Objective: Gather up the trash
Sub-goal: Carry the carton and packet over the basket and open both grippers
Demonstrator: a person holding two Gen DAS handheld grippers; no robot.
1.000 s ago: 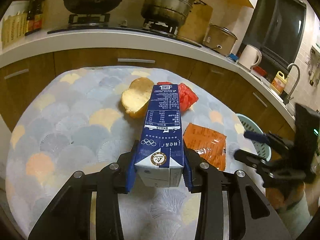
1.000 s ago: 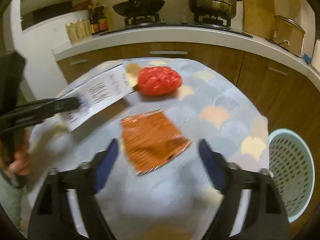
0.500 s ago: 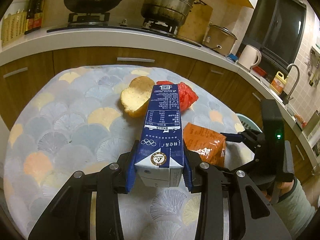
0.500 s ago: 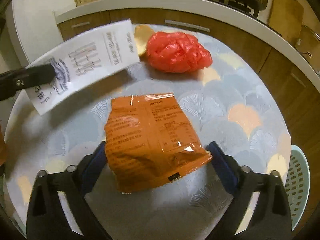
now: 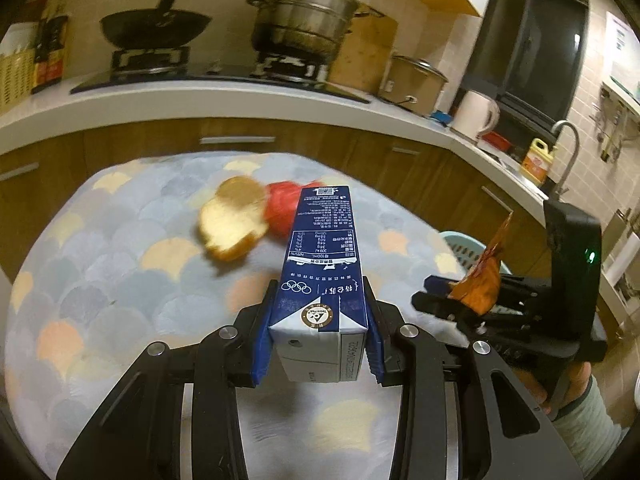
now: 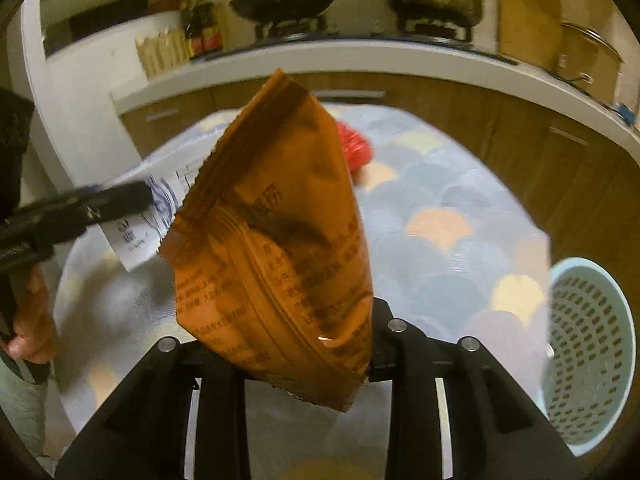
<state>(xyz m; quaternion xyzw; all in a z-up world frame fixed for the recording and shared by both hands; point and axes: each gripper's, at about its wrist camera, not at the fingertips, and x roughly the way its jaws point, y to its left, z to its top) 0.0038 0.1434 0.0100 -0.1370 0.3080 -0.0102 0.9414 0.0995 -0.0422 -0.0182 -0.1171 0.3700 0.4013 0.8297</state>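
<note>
jaws, left gripper (image 5: 318, 340): clamped partway open on the base end of the milk carton (image 5: 320, 268), blue pads flat against both side faces, low centre of the left wrist view; carton ran up and away from the jaws toward mid-frame, off the table (image 5: 100, 280).

bread slice (image 5: 234, 224): lay on the table, centre left of the left wrist view, blurred; red crumpled bag (image 5: 282, 212) touching or just behind it, partly hidden by the carton.

jaws, right gripper (image 6: 288, 364): closing, with the lower end of the orange snack packet (image 6: 276, 248) between them; packet stood up out of the jaws, filling the centre of the right wrist view and clear of the table. pads hidden behind the foil, so the depth of bite could not be told.

basket (image 6: 588, 352): pale blue, perforated, lower right edge of the right wrist view, beside the table and well apart from both held items.

risks, judged: packet was slick, limp foil caught near one end; a shallow pinch could have let it slide out or flop on the swing to the basket. carton was held at one end only, long body cantilevered; a quick turn could have levered it between the pads. both grippers worked near each other, so a crossing path to the single basket could have knocked one load against the other.
</note>
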